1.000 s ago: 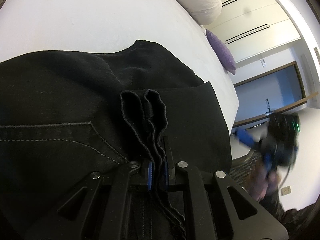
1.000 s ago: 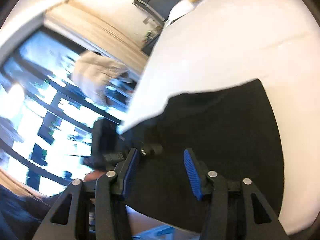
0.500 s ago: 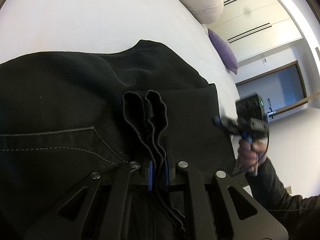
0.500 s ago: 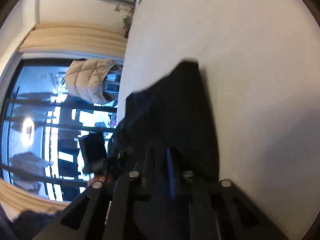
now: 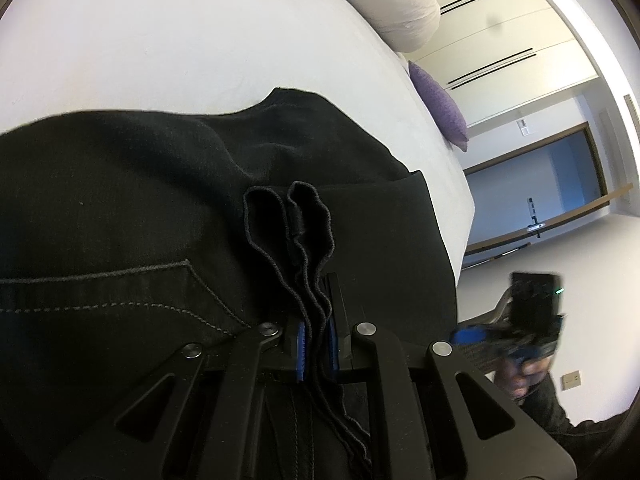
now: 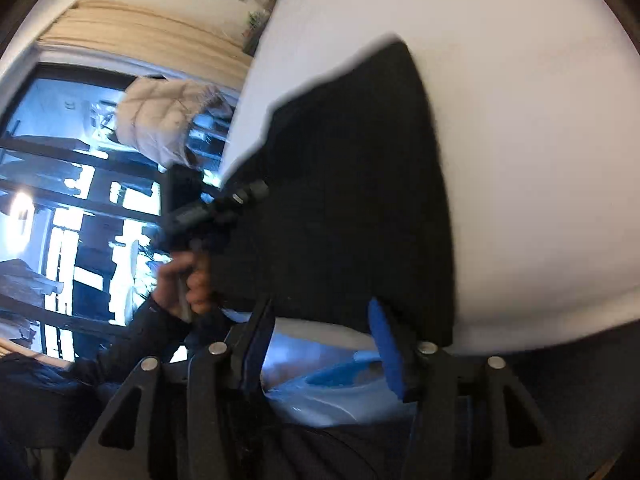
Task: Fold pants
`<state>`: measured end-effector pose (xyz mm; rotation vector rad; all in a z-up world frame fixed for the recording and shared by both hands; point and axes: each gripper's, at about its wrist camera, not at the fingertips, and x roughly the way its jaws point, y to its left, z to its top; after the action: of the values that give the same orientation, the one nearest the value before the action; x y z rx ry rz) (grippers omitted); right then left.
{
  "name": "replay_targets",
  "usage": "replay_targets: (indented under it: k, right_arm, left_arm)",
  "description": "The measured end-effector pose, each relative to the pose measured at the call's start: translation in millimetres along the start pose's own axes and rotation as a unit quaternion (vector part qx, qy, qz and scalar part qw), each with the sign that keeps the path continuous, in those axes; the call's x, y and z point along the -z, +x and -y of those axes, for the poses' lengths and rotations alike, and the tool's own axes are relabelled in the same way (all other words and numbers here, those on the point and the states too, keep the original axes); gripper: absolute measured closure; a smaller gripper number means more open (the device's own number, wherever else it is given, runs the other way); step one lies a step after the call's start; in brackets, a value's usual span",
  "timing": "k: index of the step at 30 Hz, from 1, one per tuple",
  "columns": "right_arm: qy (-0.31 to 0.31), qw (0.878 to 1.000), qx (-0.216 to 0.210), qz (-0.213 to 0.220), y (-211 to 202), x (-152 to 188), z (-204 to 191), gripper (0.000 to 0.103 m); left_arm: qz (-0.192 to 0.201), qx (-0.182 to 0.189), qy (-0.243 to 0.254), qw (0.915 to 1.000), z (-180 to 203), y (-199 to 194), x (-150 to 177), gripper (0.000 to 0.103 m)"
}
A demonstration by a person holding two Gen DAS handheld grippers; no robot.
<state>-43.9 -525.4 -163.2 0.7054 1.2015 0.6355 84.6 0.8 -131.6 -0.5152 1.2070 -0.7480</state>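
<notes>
Black pants (image 5: 132, 216) lie on a white bed (image 5: 160, 40), with a stitched back pocket at the left. My left gripper (image 5: 315, 344) is shut on bunched hem layers of the pants (image 5: 288, 232), which stand up between its blue pads. My right gripper (image 6: 324, 332) is open and empty, off the bed's near edge, just short of the pants (image 6: 344, 184). In the left wrist view the right gripper (image 5: 520, 332) shows blurred beyond the bed's right edge. In the right wrist view the left gripper (image 6: 224, 204) holds the pants' left side.
A white pillow (image 5: 388, 4) and a purple cushion (image 5: 440, 108) lie at the bed's far end, with wardrobe doors (image 5: 500, 40) behind. A window (image 6: 60, 184) and a beige jacket (image 6: 164, 116) are left of the bed. A blue plastic bag (image 6: 332, 392) lies below the right gripper.
My right gripper has opened and pulled back off the pants to the bed's near edge. My left gripper has held still, shut on the hems.
</notes>
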Motion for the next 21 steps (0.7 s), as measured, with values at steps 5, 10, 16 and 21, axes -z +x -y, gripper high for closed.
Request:
replay_targets:
  k: [5,10,16,21]
  right_arm:
    - [-0.028,0.994,-0.091,0.055,-3,-41,-27,0.026]
    - [0.018,1.0,0.003,-0.002,73,-52,12,0.033]
    - [-0.01,1.0,-0.002,0.017,56,-44,-21,0.02]
    - [-0.014,0.996,-0.089,0.029,56,-48,-52,0.02]
  left_arm:
    - [0.032,-0.033,0.015,0.9988,11,-18,5,0.093]
    - [0.125,-0.042,0.028,0.9908,31,-84,22,0.092]
    - [0.265,-0.061,-0.049,0.961,1,-197,90,0.01]
    - [0.342,-0.031,-0.178,0.922,-52,-266,169,0.01]
